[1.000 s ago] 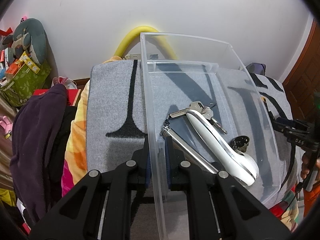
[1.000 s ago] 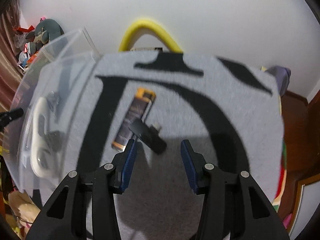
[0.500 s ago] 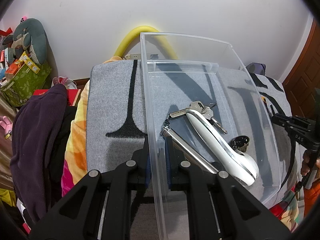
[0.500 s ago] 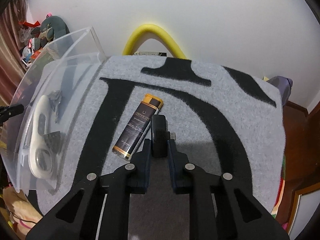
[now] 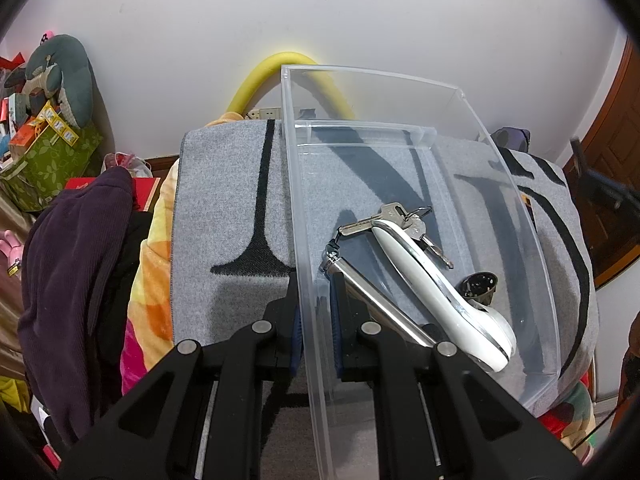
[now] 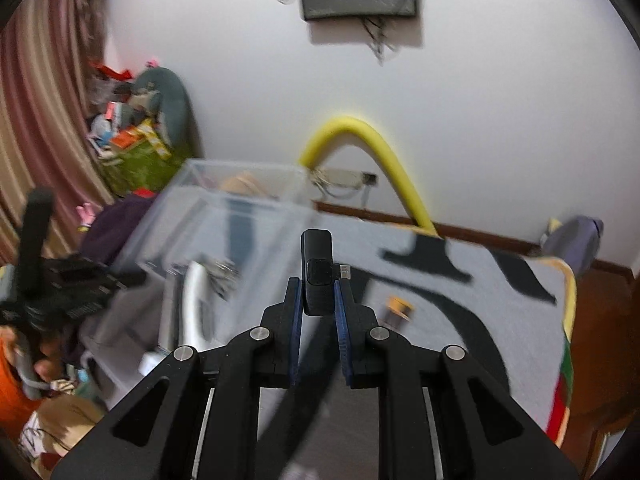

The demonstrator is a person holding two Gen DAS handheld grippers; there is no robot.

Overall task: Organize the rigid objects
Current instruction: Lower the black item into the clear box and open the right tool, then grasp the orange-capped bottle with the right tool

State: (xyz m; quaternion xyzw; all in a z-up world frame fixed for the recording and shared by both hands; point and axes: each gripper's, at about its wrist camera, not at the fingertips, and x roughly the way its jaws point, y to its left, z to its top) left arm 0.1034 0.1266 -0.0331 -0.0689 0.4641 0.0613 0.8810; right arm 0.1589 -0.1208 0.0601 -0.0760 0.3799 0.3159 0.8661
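With our left gripper clamped on the bin wall and our right gripper clenched on the black dongle lifted above the mat, we should carry it over the rim before releasing, clear of the keys.

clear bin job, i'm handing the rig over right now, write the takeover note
Left gripper: shut on the near wall of the clear bin, steadying it on the grey mat.
Right gripper: shut on the small black device, lifted off the mat with the bin to its left.
Done: keys, white handle, metal cylinder and a small black cap already lie in the bin.
Left: drop the black device into the bin, then fetch the dark lighter with the orange end from the mat.
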